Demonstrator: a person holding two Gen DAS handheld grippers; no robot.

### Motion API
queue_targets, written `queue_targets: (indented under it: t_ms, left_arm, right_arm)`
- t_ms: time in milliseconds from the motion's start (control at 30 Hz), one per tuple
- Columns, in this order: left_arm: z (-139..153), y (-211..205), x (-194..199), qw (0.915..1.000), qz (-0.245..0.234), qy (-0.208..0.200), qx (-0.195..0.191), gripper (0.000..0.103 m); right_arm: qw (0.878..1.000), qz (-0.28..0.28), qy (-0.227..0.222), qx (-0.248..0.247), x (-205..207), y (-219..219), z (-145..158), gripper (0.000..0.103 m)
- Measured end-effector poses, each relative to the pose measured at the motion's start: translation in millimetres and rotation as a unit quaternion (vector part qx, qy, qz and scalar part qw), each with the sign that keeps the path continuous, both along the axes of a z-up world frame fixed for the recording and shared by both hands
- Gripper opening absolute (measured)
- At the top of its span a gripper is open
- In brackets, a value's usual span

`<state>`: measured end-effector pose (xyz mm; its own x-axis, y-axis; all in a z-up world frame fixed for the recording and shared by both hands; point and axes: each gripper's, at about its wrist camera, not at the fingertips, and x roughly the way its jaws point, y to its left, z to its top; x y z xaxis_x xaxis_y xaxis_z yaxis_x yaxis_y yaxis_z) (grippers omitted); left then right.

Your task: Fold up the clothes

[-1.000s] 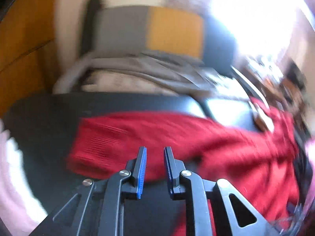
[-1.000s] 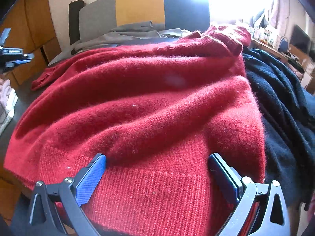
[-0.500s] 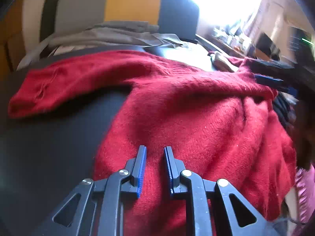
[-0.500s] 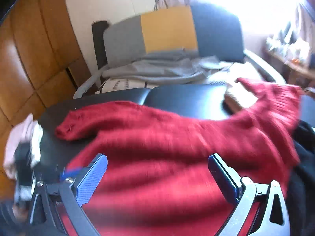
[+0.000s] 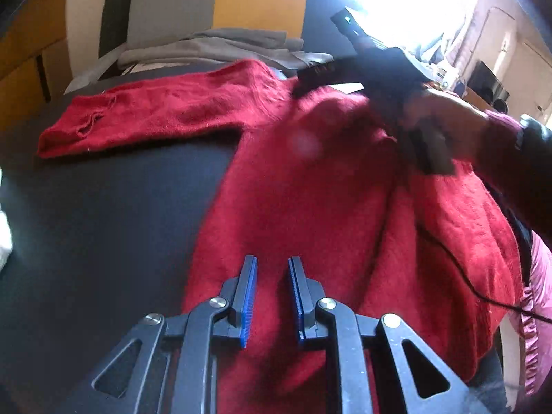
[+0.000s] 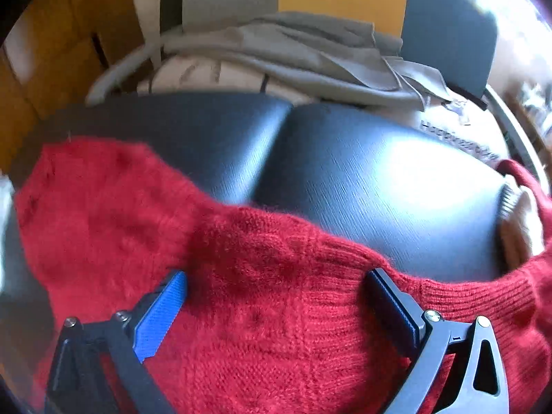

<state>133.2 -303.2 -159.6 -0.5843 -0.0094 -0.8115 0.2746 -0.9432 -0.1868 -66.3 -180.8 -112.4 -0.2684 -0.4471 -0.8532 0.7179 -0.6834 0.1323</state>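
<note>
a fuzzy red knitted sweater (image 5: 310,189) lies spread over a black leather-like padded surface (image 5: 103,224), its body toward the right and one long sleeve (image 5: 155,114) stretched flat to the left, the cuff end reaching near the surface's left edge. the left gripper (image 5: 272,293), black with blue ribbed pads, hovers low over the sweater's lower body; its jaws stand parallel with a narrow gap between them and no cloth in that gap. in the left wrist view the right gripper (image 5: 331,72) shows at the upper right, blurred, held by a hand (image 5: 445,117) in a dark pink sleeve, its front end at the sweater's upper edge.

from the right wrist view, the right gripper (image 6: 276,307) has its jaws spread wide, one blue pad on each side of a raised bunch of the red knit near the ribbed neckline band (image 6: 448,296); whether the pads actually touch the cloth cannot be told. beyond the knit the black surface shows a seam between two cushions. behind it a chair with grey, mustard-yellow and dark panels (image 5: 214,3) carries a heap of grey fabric (image 6: 310,51). a thin black cable (image 5: 459,269) trails across the sweater's right side.
</note>
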Motion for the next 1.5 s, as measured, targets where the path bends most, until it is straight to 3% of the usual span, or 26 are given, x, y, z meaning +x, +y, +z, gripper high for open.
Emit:
queue_targets:
  t_ms: [233, 400, 533, 600, 700, 767, 933, 1033, 1100, 1333, 1500]
  left_arm:
    - [1, 5, 20, 0.9994, 0.033, -0.006, -0.004, 0.018]
    - [4, -6, 37, 0.9975, 0.062, 0.01, 0.03, 0.018]
    - [26, -20, 48, 0.9954, 0.088, 0.038, 0.006, 0.018]
    - [48, -39, 57, 0.9913, 0.107, 0.062, -0.044, 0.018]
    - [84, -90, 67, 0.9774, 0.147, 0.095, -0.118, 0.018]
    - [107, -133, 67, 0.9599, 0.17, 0.097, -0.2, 0.018]
    - [109, -223, 43, 0.9456, 0.188, 0.064, -0.257, 0.018]
    - [79, -267, 39, 0.941, 0.232, -0.005, -0.246, 0.018]
    - [53, -296, 48, 0.9425, 0.27, -0.033, -0.194, 0.018]
    - [40, -304, 69, 0.9245, 0.33, -0.033, -0.188, 0.016]
    - [50, -299, 66, 0.9177, 0.35, -0.038, -0.184, 0.017]
  right_arm:
    - [0.998, 0.042, 0.053, 0.007, 6, -75, -7, 0.103]
    - [0.993, 0.076, 0.092, 0.02, 25, -120, -5, 0.103]
    - [0.989, 0.098, 0.108, 0.025, 32, -136, -2, 0.103]
    - [0.989, 0.095, 0.114, 0.024, 35, -134, 5, 0.103]
    - [0.987, 0.098, 0.125, 0.001, 57, -115, 20, 0.103]
    - [0.986, 0.101, 0.133, -0.02, 76, -98, 31, 0.103]
    - [0.98, 0.11, 0.152, -0.072, 125, -57, 60, 0.103]
    - [0.981, 0.099, 0.14, -0.089, 152, -28, 63, 0.103]
    - [0.984, 0.089, 0.132, -0.086, 163, -11, 59, 0.103]
    - [0.99, 0.053, 0.103, -0.076, 194, 44, 44, 0.103]
    - [0.993, 0.023, 0.094, -0.073, 194, 81, 40, 0.103]
